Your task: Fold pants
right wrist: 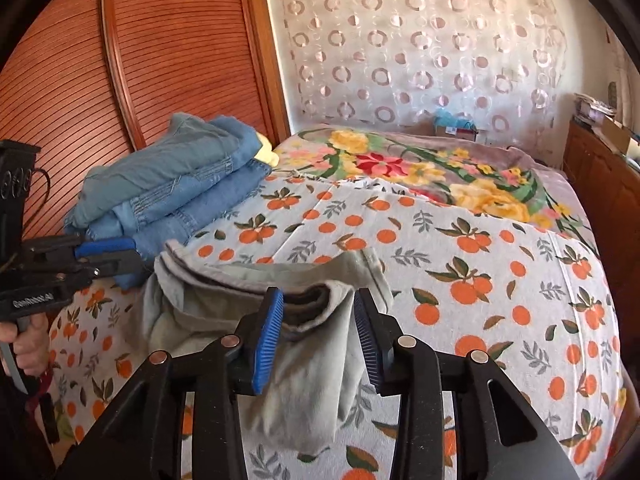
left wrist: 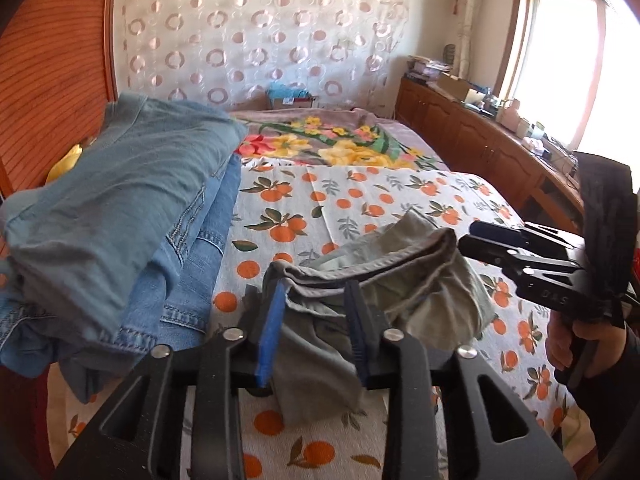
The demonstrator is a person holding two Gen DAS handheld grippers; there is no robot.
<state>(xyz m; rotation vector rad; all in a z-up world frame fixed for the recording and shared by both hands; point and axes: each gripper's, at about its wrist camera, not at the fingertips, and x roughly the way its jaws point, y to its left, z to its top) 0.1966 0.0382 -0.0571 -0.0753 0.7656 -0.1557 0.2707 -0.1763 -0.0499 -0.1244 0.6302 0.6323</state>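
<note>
Grey-green pants [left wrist: 360, 280] hang bunched above the orange-print bedspread [left wrist: 360, 196], held up by their waistband between both grippers. My left gripper [left wrist: 316, 292] has its blue pads wide apart around one end of the waistband. My right gripper [right wrist: 318, 304] has its pads apart around the other end [right wrist: 316, 300], and the cloth hangs down between them. The right gripper shows from the side in the left wrist view [left wrist: 476, 240]; the left gripper shows in the right wrist view [right wrist: 132, 254] at the pants' left end. The pants' legs droop out of sight below.
A stack of folded blue jeans [left wrist: 120, 232] lies at the bed's left, also in the right wrist view [right wrist: 172, 192]. A floral blanket [left wrist: 332, 140] covers the far bed. A wooden sliding door [right wrist: 120, 60] stands left, a cluttered wooden cabinet [left wrist: 480, 136] right.
</note>
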